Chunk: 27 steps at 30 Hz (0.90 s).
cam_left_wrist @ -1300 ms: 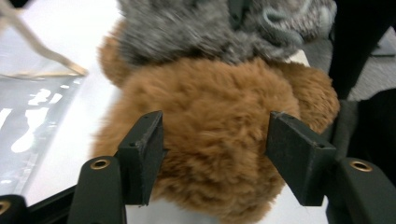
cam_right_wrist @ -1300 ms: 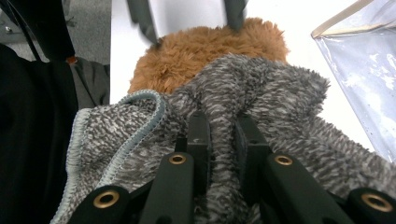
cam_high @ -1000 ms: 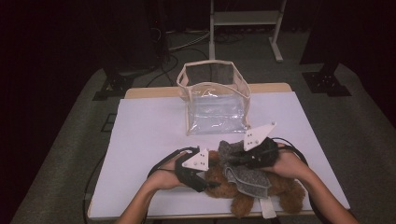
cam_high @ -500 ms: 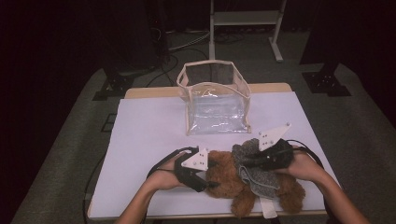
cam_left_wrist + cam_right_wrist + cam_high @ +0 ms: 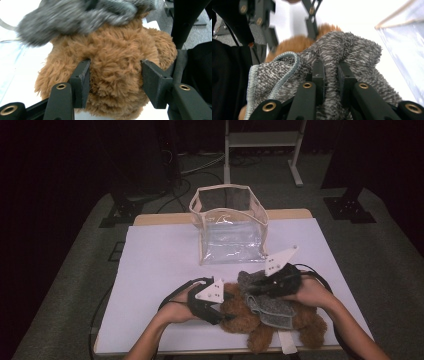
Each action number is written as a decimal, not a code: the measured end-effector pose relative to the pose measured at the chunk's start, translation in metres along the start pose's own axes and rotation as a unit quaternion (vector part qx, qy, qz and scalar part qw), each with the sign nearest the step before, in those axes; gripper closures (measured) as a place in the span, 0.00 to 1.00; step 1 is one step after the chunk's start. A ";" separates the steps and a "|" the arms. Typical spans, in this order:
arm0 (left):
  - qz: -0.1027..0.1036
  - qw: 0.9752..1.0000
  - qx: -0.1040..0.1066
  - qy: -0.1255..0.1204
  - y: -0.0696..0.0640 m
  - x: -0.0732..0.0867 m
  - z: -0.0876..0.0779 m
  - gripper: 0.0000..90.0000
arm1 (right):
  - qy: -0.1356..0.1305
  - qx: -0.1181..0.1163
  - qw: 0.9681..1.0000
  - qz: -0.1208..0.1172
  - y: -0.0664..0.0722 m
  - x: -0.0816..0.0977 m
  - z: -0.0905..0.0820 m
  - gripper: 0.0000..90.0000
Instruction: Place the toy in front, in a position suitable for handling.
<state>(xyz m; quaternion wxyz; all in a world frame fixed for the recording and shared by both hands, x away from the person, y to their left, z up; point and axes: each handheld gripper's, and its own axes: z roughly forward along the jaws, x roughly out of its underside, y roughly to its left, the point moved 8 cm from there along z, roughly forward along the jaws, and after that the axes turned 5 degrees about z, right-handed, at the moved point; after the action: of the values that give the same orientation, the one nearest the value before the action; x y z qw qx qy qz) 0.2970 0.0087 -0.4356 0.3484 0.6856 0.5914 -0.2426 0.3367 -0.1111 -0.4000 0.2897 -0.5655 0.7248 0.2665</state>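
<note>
- The person's two forearms come in from the near edge of the desk (image 5: 160, 270), angled inward toward each other, each hand wrapped round its tool.
- The brown plush bear (image 5: 250, 317) lies on its side at the near edge of the white-covered desk, between the two hands, with a grey fuzzy cloth (image 5: 267, 302) draped over its upper part.
- The left hand-held gripper (image 5: 220, 312) lies low and roughly level, pointing right into the bear; its grey plate tilts up toward the camera.
- In the left gripper view the jaws stand about half open on either side of a bulge of brown fur (image 5: 115, 75). They have just been closing a little, and both pads (image 5: 83, 80) press into the pile, so the bear is in their hold.
- The right hand-held gripper (image 5: 257, 282) comes in from the right, the wrist bent inward, its tips pointing left over the bear's top.
- In the right gripper view its jaws are nearly together and pinch a raised fold of the grey cloth (image 5: 332, 72), whose pale blue stitched hem (image 5: 287, 67) curls at the left.
- Farther back, near the middle of the desk, a clear plastic bag (image 5: 230, 227) with beige trim stands upright, its mouth open, apart from the bear.
</note>
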 end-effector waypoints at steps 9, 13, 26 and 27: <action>0.006 1.000 0.007 0.004 -0.005 0.000 0.001 0.46 | 0.007 -0.009 1.000 -0.001 -0.002 -0.004 0.011 0.87; 0.004 1.000 0.009 0.006 -0.005 0.000 0.001 0.46 | 0.019 0.010 1.000 0.008 -0.010 0.013 -0.008 0.87; -0.023 1.000 -0.010 -0.010 0.013 -0.011 -0.010 0.47 | -0.003 0.030 0.999 0.042 -0.005 0.055 -0.042 0.87; -0.023 1.000 -0.010 -0.010 0.013 -0.011 -0.010 0.47 | -0.004 0.029 0.999 0.041 -0.002 0.055 -0.042 0.87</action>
<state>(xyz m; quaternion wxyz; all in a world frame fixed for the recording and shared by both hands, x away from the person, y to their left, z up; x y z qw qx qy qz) 0.3067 0.0084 -0.4186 0.3558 0.6659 0.6057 -0.2512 0.3234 -0.1778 -0.4108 0.2972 -0.5261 0.7535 0.2592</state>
